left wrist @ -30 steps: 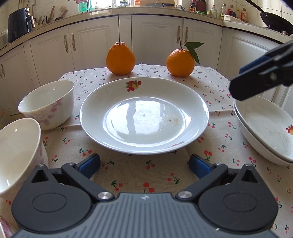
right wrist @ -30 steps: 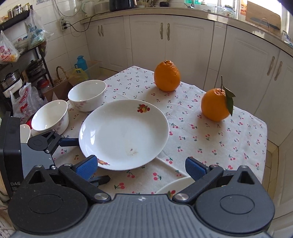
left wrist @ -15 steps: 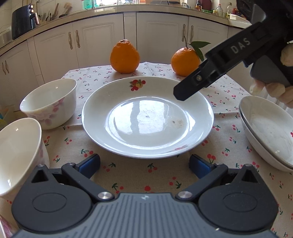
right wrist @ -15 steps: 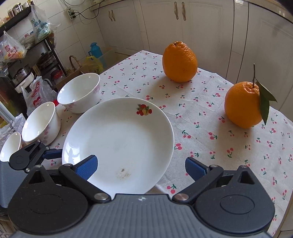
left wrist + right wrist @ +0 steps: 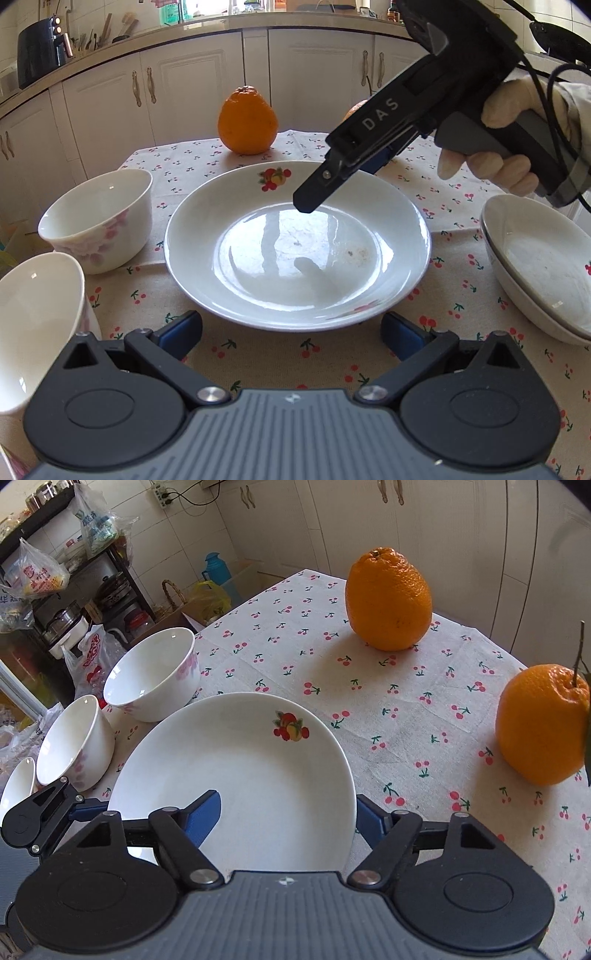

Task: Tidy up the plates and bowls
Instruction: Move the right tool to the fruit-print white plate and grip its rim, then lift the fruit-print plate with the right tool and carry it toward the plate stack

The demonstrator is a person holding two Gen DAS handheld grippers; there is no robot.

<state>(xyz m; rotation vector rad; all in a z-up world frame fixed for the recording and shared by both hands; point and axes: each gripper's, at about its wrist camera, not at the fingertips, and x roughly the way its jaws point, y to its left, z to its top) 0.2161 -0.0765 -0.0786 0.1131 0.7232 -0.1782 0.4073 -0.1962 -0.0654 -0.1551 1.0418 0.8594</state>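
Observation:
A large white plate (image 5: pixel 295 254) with a fruit print lies in the middle of the cherry-print tablecloth; it also shows in the right wrist view (image 5: pixel 258 775). My left gripper (image 5: pixel 291 332) is open just before its near rim. My right gripper (image 5: pixel 288 812) is open, its jaws straddling the plate's right rim, one blue pad over the plate's inside, the other outside. In the left wrist view it reaches (image 5: pixel 369 155) over the plate's far right part. Two white bowls (image 5: pixel 99 221) (image 5: pixel 33 325) stand left. Two stacked plates (image 5: pixel 543 266) lie right.
Two oranges (image 5: pixel 388 598) (image 5: pixel 539 723) stand on the far side of the table. White kitchen cabinets (image 5: pixel 184 92) run behind it. A cluttered rack (image 5: pixel 55 572) and bags stand on the floor to the left of the table.
My right gripper has come in from the right and down over the large plate's right rim. My left gripper has edged slightly closer to the plate.

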